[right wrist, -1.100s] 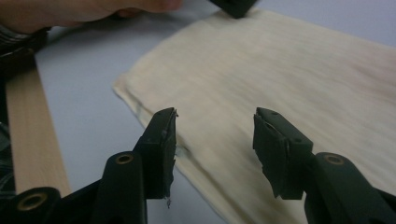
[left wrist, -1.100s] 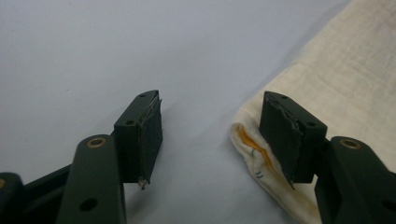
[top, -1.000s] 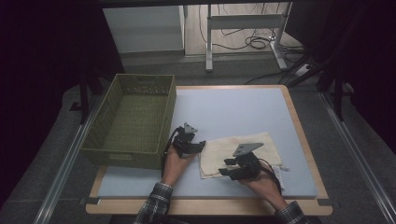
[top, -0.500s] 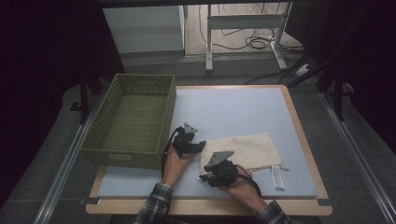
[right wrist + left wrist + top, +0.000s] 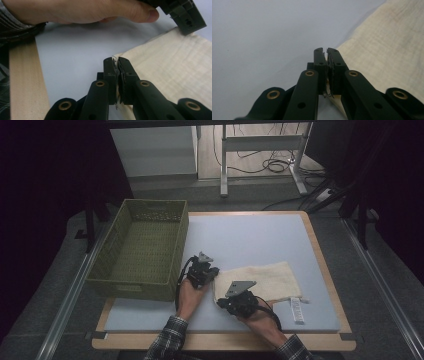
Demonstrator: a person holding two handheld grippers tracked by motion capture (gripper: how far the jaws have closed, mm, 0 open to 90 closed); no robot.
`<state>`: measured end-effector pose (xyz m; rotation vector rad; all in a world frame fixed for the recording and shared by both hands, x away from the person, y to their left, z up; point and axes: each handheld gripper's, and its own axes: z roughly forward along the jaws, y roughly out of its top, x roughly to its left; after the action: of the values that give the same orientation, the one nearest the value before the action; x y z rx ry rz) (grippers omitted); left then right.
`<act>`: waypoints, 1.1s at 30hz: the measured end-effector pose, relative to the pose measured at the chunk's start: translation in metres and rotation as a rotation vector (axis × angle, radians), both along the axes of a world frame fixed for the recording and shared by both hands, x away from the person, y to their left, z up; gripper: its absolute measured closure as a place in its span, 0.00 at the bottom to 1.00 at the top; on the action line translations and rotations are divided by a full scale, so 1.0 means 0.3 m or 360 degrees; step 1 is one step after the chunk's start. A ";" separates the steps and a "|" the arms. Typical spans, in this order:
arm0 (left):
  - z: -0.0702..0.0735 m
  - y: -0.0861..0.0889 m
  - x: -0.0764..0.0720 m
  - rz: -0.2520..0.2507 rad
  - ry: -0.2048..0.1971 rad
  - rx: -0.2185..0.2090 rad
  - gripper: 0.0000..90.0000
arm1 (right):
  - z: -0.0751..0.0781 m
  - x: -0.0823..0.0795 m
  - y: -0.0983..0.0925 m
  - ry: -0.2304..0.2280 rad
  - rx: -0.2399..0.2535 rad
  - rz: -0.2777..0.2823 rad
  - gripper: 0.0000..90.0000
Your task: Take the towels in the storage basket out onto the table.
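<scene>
Cloth (image 5: pixel 260 280) flat on table (image 5: pixel 250 240), beside green basket (image 5: pixel 142 250) — left gripper (image 5: pixel 206 272) clamped on its left edge, right gripper (image 5: pixel 231 302) clamped on the near-left corner, both jaw pairs pinching fabric.

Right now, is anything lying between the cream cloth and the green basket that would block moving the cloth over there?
Nothing visible does. Both grippers are shut on the cloth's left edge: the left gripper at the far corner, the right gripper at the near one. Between cloth and basket lies bare blue mat; the left hand is there.
</scene>
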<state>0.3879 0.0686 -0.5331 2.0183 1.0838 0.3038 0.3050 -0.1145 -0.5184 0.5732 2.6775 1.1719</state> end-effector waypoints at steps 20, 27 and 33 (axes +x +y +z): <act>0.134 -0.198 0.057 -0.0222 -0.0172 -0.0055 0.95 | 0.099 0.014 -0.273 -0.0013 0.0168 -0.0212 0.95; 0.136 -0.292 0.082 -0.0281 -0.0203 -0.0043 0.95 | 0.099 0.020 -0.367 0.0009 0.0199 -0.0298 0.95; 0.131 -0.365 0.101 -0.0332 -0.0212 -0.0035 0.95 | 0.094 0.018 -0.443 0.0013 0.0218 -0.0373 0.95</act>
<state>0.4181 -0.0408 -0.4939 2.0401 0.7840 0.3105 0.3104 -0.2474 -0.4903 0.8875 2.4660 1.2917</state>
